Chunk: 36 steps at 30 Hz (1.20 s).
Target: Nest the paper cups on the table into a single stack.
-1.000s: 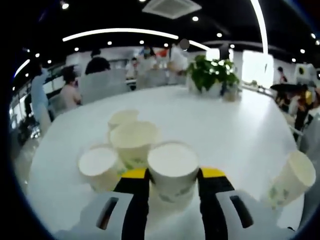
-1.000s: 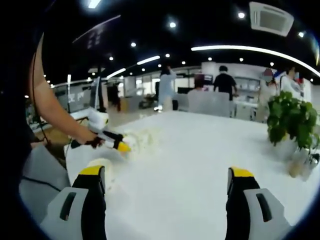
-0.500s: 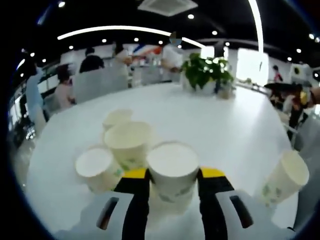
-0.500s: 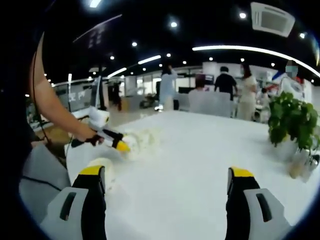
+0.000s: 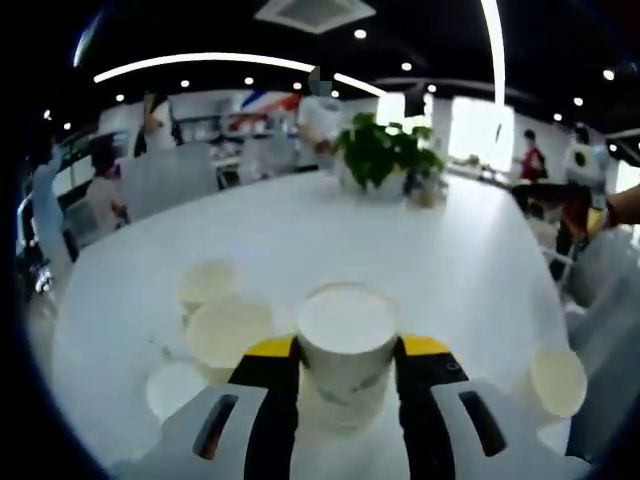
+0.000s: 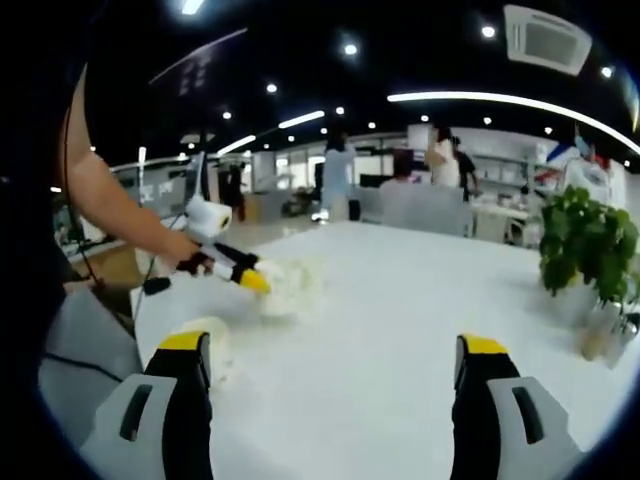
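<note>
cups: paper cups on white worktop [image 5: 300, 230]; one cup [image 5: 346, 345] held between the left jaws, mouth up
loose cups, left gripper view: cluster of three just left of the held cup, near cup [image 5: 228, 335], far cup [image 5: 208, 285], low cup [image 5: 176, 388]; lone cup [image 5: 556, 382] well apart to the right, near worktop edge
left hand-held gripper [image 5: 346, 352]: clamped on the held cup, yellow tips on either side of the cup wall; in the right gripper view it shows at left, in the person's hand, by a pale blur of cups [image 6: 285, 285]
right hand-held gripper [image 6: 335, 372]: jaws wide apart, nothing between them, bare worktop ahead; one cup [image 6: 212, 345] just beside its left jaw
step (judgement): held cup looks lifted over the cluster, likely to drop into one of them; no stack visible so far, task early
risk 1: held cup comes down off-centre on a rim, tips the target or knocks its neighbours, since the three sit close together
risk 2: squeeze too hard, thin paper wall dents, cup won't nest
risk 3: target cup unheld, may slide on the smooth worktop when pushed into
risk 4: lone cup near edge, a careless reach could send it off
background: plant [image 5: 380, 150], people, chairs; not involved
</note>
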Available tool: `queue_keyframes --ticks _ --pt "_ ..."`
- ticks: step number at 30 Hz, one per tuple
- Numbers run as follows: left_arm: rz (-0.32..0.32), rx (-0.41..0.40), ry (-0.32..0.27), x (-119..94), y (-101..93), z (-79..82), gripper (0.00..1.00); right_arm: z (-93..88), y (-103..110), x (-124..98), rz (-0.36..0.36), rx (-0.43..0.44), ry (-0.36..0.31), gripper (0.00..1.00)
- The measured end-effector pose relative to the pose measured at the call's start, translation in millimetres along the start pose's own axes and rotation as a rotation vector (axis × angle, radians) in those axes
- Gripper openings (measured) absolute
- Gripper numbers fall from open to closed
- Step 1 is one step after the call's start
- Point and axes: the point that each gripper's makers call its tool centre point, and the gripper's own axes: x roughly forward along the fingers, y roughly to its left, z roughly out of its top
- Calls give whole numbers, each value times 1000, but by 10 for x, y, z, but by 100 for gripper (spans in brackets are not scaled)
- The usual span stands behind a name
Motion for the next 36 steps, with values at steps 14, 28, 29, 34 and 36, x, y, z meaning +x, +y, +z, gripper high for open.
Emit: queue_keyframes --ticks 14,28,29,34,36 --pt "-31 14 -7 -74 47 313 35 65 14 26 11 -8 -3 100" --pt "-71 50 -12 -186 57 688 36 130 25 80 24 -16 -10 100" --pt "-72 51 -13 -191 61 711 36 133 26 80 24 -15 -10 100" --pt "-81 50 -21 -210 77 817 35 143 24 91 27 -16 -8 100" --pt "-93 55 -17 -210 61 852 35 147 27 95 29 -16 -10 100"
